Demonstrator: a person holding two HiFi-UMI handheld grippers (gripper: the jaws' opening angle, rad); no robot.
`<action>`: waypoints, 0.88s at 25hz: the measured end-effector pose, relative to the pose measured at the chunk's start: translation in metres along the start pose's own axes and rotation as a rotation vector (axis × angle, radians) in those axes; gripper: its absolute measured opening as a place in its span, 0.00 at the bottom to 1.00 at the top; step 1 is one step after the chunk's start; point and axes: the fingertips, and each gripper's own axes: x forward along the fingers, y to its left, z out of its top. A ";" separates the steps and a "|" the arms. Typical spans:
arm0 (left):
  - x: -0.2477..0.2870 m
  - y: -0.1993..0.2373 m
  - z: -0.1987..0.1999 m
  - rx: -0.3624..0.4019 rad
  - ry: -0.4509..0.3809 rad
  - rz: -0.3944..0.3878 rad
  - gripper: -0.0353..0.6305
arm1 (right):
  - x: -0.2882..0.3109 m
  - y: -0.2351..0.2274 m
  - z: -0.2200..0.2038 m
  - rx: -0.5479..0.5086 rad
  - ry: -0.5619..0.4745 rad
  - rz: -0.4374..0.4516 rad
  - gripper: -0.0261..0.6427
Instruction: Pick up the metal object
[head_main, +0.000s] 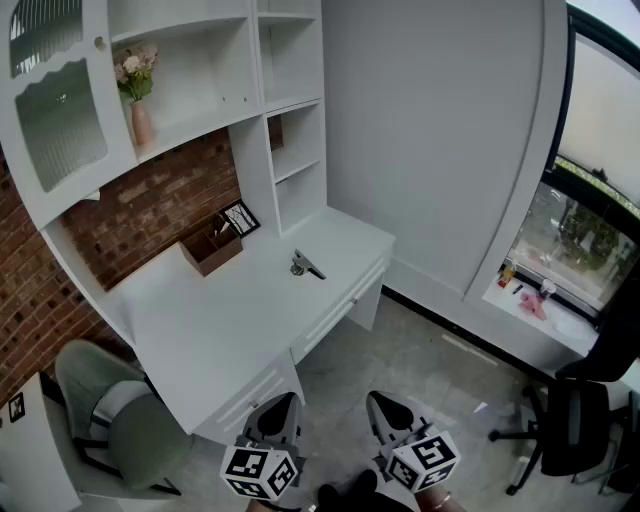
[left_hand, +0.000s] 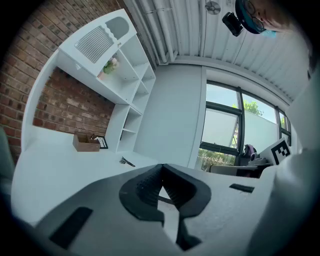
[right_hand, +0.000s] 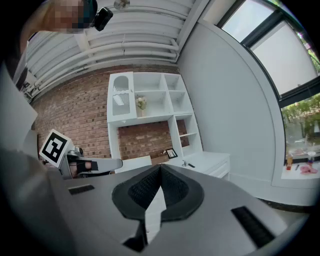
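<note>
White table (head_main: 215, 325) with drawers along its front edge, set under a shelf unit against a brick wall. The metal object (head_main: 306, 265) lies on the table top near the far end, beside the open shelf tower and about midway between the back and front edges. Nothing touches it. It is too small to make out: a pale metal body with a dark, slender part projecting toward the end edge. A brown wooden box (head_main: 211, 250) stands toward the back edge, well apart from it; its contents cannot be told.

The left tongs (head_main: 284, 403) and the right tongs (head_main: 383, 404) are held short of the front edge, over the floor and far from the object. Each pair is clenched, ribbed pads meeting at the tip with nothing between them. The lower frame edge of the head view cuts off the hands behind the marker cubes.
</note>
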 end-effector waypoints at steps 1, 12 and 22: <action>0.008 0.003 0.004 0.012 -0.010 0.005 0.07 | 0.008 -0.004 0.002 -0.001 -0.011 0.008 0.04; 0.054 -0.007 0.010 0.037 -0.019 0.042 0.07 | 0.029 -0.056 0.018 0.023 -0.043 0.034 0.05; 0.085 -0.021 0.012 0.070 -0.035 0.144 0.07 | 0.019 -0.110 0.038 -0.001 -0.079 0.038 0.05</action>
